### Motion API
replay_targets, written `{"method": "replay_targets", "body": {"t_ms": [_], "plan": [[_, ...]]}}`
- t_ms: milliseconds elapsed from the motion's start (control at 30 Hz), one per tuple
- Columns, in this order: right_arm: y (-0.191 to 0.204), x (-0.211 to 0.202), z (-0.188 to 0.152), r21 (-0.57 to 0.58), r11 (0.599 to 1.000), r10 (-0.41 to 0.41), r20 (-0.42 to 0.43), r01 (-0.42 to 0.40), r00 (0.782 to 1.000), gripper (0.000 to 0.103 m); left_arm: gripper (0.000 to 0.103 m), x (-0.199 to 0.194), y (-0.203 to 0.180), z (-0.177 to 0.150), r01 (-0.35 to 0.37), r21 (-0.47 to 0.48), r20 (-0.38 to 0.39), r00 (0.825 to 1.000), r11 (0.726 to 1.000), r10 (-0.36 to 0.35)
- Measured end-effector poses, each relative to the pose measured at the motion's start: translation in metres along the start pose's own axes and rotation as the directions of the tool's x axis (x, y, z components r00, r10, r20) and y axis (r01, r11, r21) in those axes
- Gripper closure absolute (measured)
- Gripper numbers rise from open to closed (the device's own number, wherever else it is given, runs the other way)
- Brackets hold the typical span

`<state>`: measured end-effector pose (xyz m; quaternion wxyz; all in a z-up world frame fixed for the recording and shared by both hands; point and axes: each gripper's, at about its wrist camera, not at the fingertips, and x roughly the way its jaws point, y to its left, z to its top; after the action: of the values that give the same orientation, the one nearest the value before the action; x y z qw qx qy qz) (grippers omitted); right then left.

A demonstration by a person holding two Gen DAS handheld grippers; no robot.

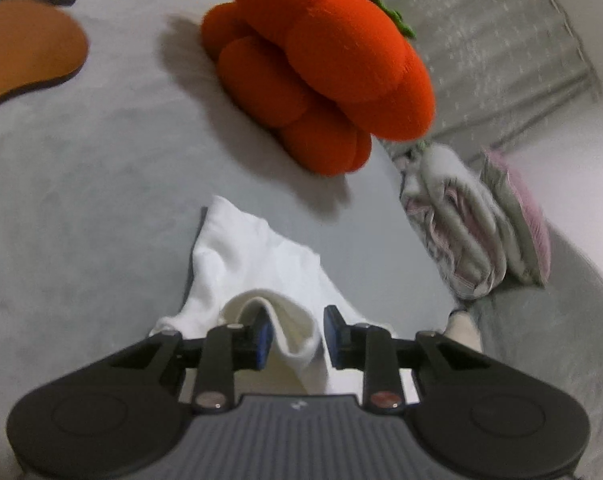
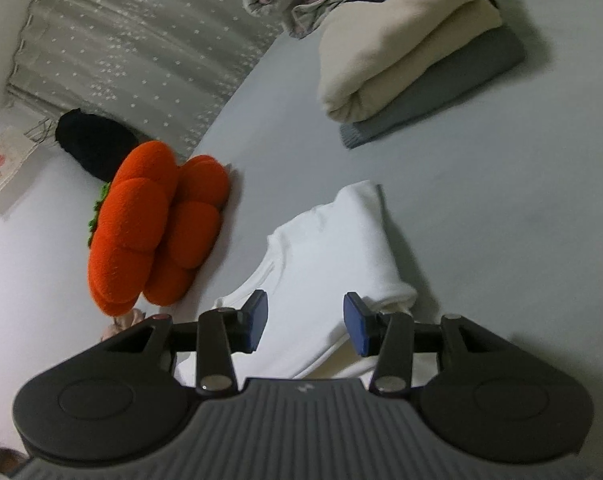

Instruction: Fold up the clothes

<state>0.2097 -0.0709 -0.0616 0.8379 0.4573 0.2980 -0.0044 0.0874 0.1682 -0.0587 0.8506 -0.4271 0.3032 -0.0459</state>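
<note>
A white garment lies crumpled on the grey bed sheet. My left gripper sits low over its near end. A raised fold of the white cloth drapes over the left blue pad, while the right pad stands clear of the cloth, so the jaws are apart and not pinching. In the right wrist view the same white garment stretches away under my right gripper. That gripper is open, with its blue pads spread above the fabric and nothing between them.
An orange pumpkin-shaped cushion rests on the bed beyond the garment. A folded cream and grey pile lies further off. A pink-striped bundle sits at the bed's edge, and a brown flat object at far left. A starred curtain hangs behind.
</note>
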Motion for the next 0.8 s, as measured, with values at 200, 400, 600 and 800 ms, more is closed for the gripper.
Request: {"method": "replay_targets", "body": {"t_ms": [200,400,600,800], "plan": [[-0.004,0.000,0.001,-0.020,1.000,-0.017,0.003,0.017,1.000,0.056,0.076,0.007,0.002,0.006,-0.087,0.003,0.004,0.996,0.996,0.087],[-0.003,-0.006,0.004,-0.051,0.998,-0.024,0.012,0.024,1.000,0.056,0.078,0.012,-0.008,0.005,-0.147,0.083,-0.046,0.988,0.986,0.151],[-0.003,-0.010,0.006,-0.072,0.997,-0.027,0.024,0.029,0.999,0.056,0.099,0.013,-0.024,0.001,-0.178,0.241,0.003,0.983,0.954,0.182],[0.000,-0.013,0.007,-0.124,0.992,-0.023,0.066,0.031,0.998,0.056,0.099,0.001,-0.040,0.010,-0.185,0.329,0.147,0.979,0.926,0.144]]}}
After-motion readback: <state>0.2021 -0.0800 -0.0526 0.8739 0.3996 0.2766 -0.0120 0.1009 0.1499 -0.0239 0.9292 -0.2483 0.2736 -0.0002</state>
